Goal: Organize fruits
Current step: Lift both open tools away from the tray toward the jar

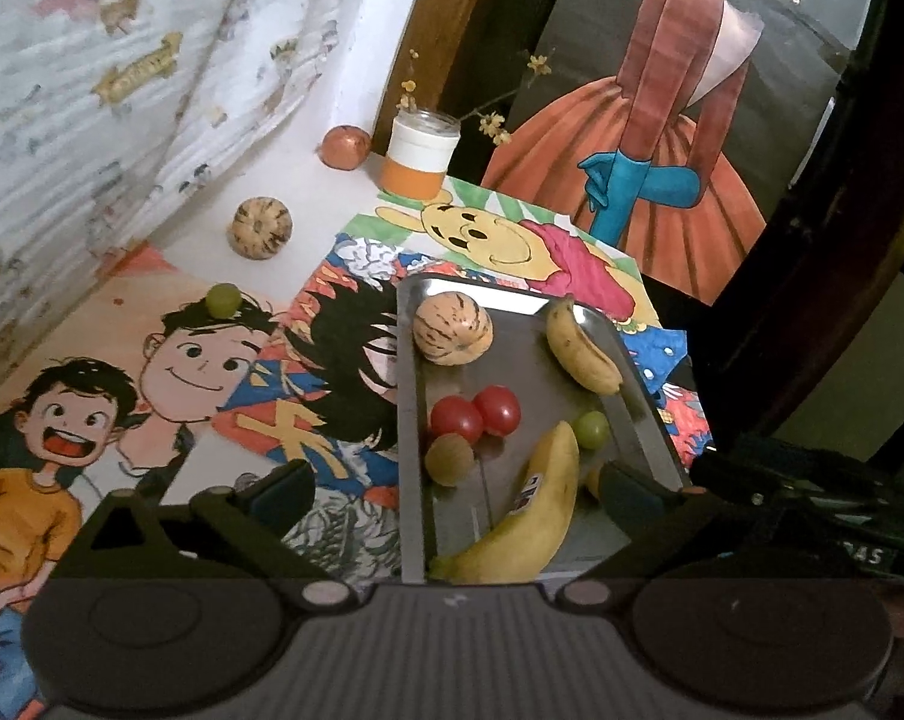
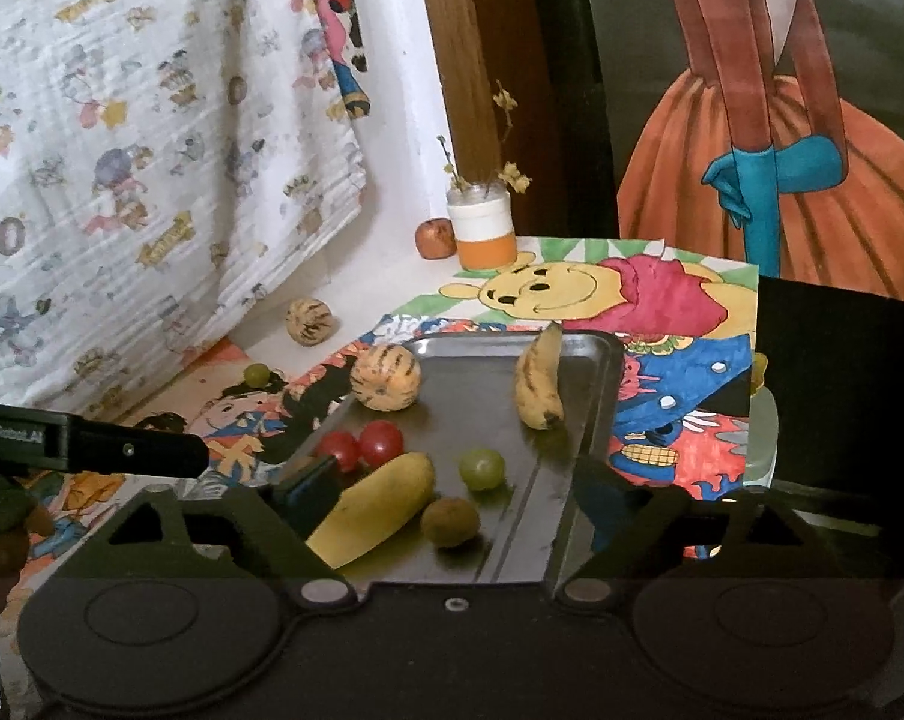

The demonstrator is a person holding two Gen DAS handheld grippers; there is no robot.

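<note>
Since the job is to gather the fruit, the metal tray (image 1: 626, 372) serves as the collecting place, and most of the fruit already lies in it: a striped melon (image 1: 452, 329) at its far left corner, a small banana (image 1: 581, 354) propped against the far right wall, two tomatoes (image 1: 475, 414) side by side, a kiwi (image 1: 449, 459) just at 7 o'clock of them, a grape (image 1: 591, 429) near the right rim, and a big banana (image 1: 527, 510) lying slantwise at the near end.

Three pieces lie outside the tray, by my reading the ones not yet gathered: a second grape (image 1: 222, 300) on the drawings at 10 o'clock of the tray, a second melon (image 1: 261, 227) beyond it on the white top, and a reddish fruit (image 1: 345, 146) beside the jar (image 1: 419, 156) at 11 o'clock.

The left gripper (image 1: 452, 489) stands spread wide with nothing between its fingers; the big banana and kiwi lie under the gap, untouched, while one finger hangs over the drawings and the other over the tray's right side. The right gripper (image 2: 452, 486) is likewise wide apart and empty. In its view the left finger (image 2: 305, 483) overlaps the big banana's upper end, though contact cannot be told; the kiwi and grape sit in the gap at 12 o'clock.
</note>
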